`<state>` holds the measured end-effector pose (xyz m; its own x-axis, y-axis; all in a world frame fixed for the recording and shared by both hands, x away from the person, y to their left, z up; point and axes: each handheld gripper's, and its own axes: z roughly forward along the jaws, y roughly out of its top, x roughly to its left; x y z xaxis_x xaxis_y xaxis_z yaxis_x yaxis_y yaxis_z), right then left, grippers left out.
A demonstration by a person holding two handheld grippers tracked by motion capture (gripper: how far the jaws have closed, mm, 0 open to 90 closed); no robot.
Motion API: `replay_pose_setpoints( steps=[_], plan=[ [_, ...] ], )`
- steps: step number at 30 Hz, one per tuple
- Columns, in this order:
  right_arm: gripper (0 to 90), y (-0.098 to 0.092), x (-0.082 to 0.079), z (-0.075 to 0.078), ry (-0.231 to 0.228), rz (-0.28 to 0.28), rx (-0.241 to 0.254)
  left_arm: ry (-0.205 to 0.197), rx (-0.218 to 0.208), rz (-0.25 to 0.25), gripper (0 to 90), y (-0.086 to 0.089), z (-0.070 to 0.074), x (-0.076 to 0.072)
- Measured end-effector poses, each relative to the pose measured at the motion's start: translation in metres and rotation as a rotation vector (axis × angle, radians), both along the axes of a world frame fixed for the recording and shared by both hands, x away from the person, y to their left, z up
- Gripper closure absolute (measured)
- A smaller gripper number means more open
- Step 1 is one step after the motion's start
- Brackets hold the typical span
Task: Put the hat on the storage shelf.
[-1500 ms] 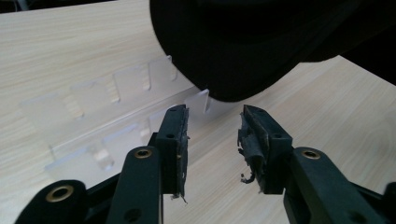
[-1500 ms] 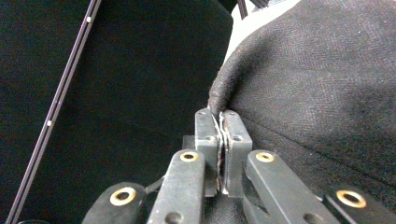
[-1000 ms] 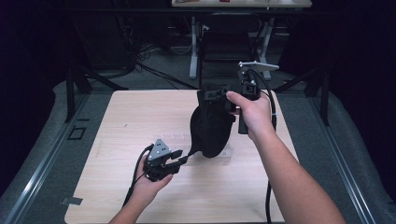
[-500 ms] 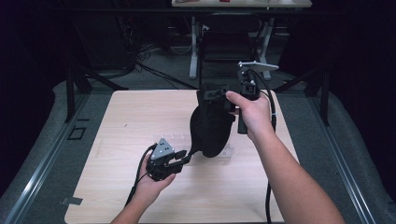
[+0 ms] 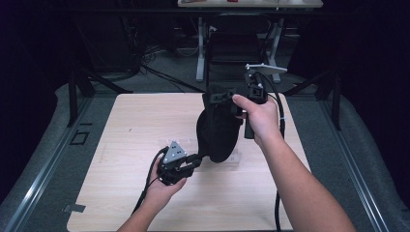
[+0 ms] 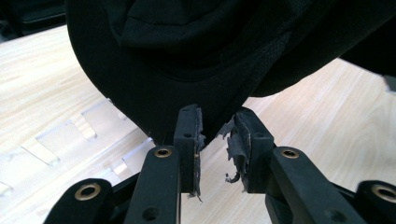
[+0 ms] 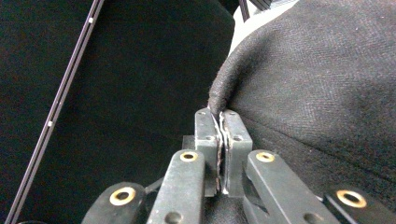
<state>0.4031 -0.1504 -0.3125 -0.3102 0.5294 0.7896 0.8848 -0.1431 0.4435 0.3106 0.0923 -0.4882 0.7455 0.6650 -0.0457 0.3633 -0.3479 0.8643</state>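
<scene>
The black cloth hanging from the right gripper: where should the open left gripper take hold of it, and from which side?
Grip the lowest edge of the black cloth, coming from below and the person's side. It hangs from the right gripper, which is pinched on a top fold, and its bottom edge dips into a thin point just above the left gripper, whose jaws stand apart.

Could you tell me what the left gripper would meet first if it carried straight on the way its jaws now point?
Most likely the black cloth hanging just ahead: the left gripper has its jaws open around the cloth's lower edge. Depth is hard to judge, but the edge looks very close to the jaw tips.
</scene>
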Motion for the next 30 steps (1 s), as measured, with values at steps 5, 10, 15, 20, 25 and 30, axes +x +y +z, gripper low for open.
replay_pose_setpoints(
  steps=[5,10,15,20,25,30],
  plan=[
    [87.3,0.002,-0.0003,0.0001,0.0,0.004,0.003,0.003,0.002,0.008,68.9,-0.0034,-0.0009,0.0021],
    [87.3,0.003,-0.0002,-0.0003,0.001,0.01,0.004,-0.002,0.015,0.02,69.6,-0.007,-0.0022,0.0041],
    [87.0,0.0045,-0.0011,-0.0003,-0.001,0.02,0.003,-0.034,0.052,0.018,74.2,-0.0076,-0.0038,0.0016],
    [86.6,0.006,-0.002,-0.0003,-0.003,0.028,0.001,-0.046,0.055,0.022,75.6,-0.0065,-0.0056,0.0003],
    [86.2,0.0063,-0.0022,-0.0001,-0.004,0.029,0.001,-0.054,0.068,0.024,77.2,-0.0062,-0.0057,-0.0003],
    [85.2,0.008,-0.0027,-0.0001,-0.005,0.036,0.002,-0.061,0.078,0.022,78.1,-0.0056,-0.006,-0.0008]
  ],
)
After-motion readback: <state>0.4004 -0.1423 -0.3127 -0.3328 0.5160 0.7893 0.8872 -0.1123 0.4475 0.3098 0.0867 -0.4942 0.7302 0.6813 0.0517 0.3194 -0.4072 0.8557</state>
